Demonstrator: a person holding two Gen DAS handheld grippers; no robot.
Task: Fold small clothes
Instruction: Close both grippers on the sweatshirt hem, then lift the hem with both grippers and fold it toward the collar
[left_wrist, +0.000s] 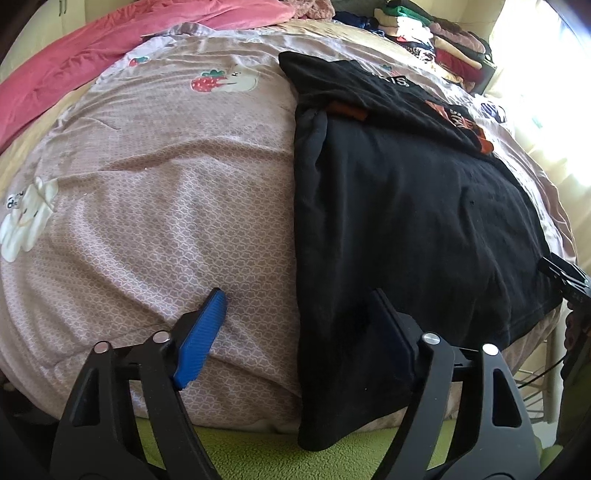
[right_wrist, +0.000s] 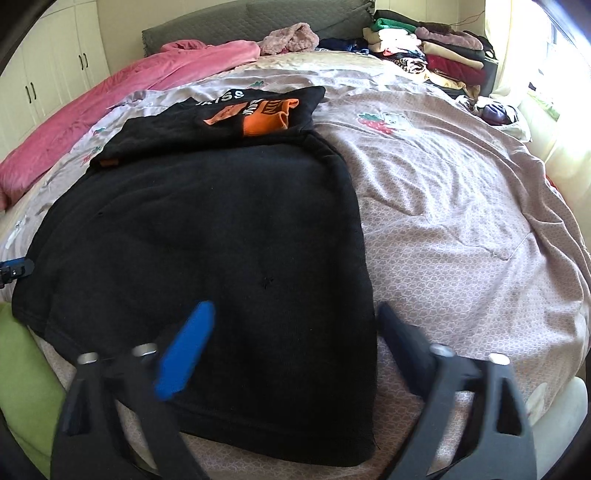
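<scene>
While I hold both tools low over the bed, a pinkish-mauve quilt cover (left_wrist: 166, 192) with a fine scale-like print and strawberry appliqués fills most of what I see. It is soft and creased. A rose-pink velvety blanket (right_wrist: 92, 122) lies bunched along the far side, stacked folded clothes (right_wrist: 436, 55) sit at the head, and cream wardrobe doors (right_wrist: 44, 81) stand behind. A lime-green fleecy cloth (left_wrist: 236, 454) shows at the near edge.

The black garment (right_wrist: 207, 236), a thick matte knit with orange print near its far end, lies flat on the quilt, folded into a rough rectangle.

My left gripper (left_wrist: 299, 310) straddles its left edge, one ribbed blue pad on the quilt, jaws apart and clamping nothing. My right gripper (right_wrist: 295, 317) straddles the right edge, also unclenched, nothing pinched.
</scene>
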